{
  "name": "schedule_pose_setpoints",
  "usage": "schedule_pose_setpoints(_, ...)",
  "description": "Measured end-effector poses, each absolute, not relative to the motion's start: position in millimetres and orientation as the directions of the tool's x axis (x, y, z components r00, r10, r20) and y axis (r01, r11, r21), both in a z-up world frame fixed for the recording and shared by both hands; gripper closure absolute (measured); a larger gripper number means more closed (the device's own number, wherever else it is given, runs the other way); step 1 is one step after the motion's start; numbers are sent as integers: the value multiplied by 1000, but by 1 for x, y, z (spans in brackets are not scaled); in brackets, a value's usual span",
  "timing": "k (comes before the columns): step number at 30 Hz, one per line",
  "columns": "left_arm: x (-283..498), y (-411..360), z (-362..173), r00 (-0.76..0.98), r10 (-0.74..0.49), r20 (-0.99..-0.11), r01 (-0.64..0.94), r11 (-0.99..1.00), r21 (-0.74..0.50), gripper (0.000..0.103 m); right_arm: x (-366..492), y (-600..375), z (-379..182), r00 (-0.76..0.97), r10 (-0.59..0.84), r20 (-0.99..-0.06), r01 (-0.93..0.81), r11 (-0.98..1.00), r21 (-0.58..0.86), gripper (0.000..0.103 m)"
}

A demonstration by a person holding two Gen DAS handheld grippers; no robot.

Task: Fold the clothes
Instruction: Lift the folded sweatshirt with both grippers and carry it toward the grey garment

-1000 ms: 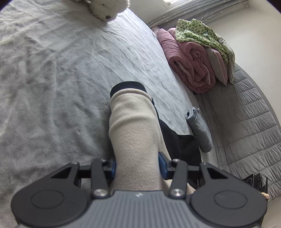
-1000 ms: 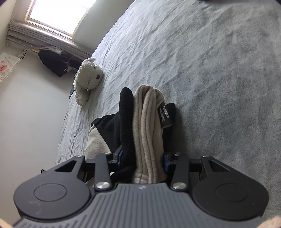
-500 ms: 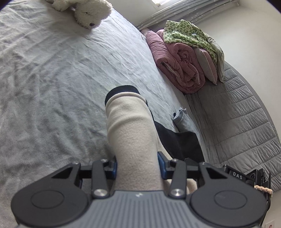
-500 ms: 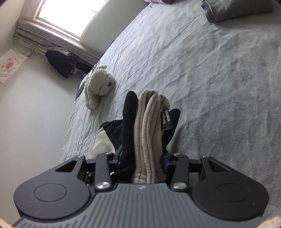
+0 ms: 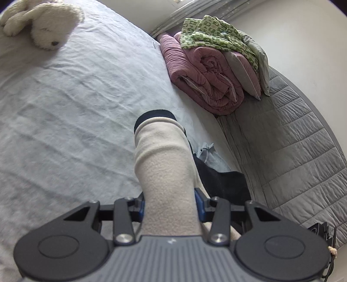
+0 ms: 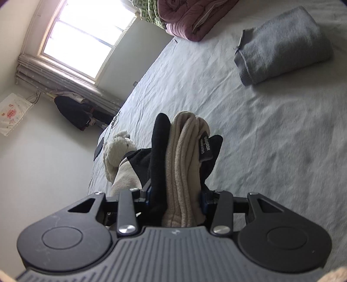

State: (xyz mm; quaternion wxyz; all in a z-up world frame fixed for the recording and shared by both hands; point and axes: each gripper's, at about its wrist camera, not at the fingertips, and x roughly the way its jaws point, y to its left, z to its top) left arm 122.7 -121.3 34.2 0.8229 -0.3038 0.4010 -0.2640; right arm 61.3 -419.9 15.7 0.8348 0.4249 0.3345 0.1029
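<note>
White plush toy (image 5: 43, 28) lies on the grey bed (image 5: 76, 104). Pink rolled duvet (image 5: 203, 80) carries a green patterned cloth (image 5: 216, 32). Window (image 6: 86, 41) lit.

Left hand-held gripper (image 5: 169, 201): fleece (image 5: 164, 173) covers both pads, contact not visible. Right hand-held gripper (image 6: 176, 198): same, bunched fleece (image 6: 184, 164) hides them. Label (image 6: 205, 147) text too small. Plush (image 5: 41, 28) cut by top-left edge; quilt (image 6: 190, 15) cut by top edge.
</note>
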Motion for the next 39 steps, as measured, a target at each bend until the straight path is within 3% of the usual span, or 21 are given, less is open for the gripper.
schedule_pose_setpoints(16, 254, -269, 45, 467, -803, -371, 427, 572, -700, 61, 95, -537, 37, 949, 201, -243, 26, 718, 695, 59)
schedule_pose_setpoints(25, 305, -342, 31, 391, -850, -353, 517, 520, -680, 61, 101, -579, 5, 985, 85, -152, 40, 736, 676, 59)
schedule_pose_setpoints(32, 330, -377, -8, 363, -860, -359, 515, 506, -692, 60, 113, -607, -28, 986, 52, -158, 81, 680, 729, 59)
schedule_pose_setpoints(35, 335, -385, -38, 397, -823, -406, 461, 562, -687, 52, 122, -619, -55, 979, 35, -199, 130, 642, 756, 58)
schedule_pose_setpoints(39, 329, -377, -61, 437, -840, -322, 424, 509, -749, 47, 120, -627, -68, 980, 34, -195, 136, 602, 787, 52)
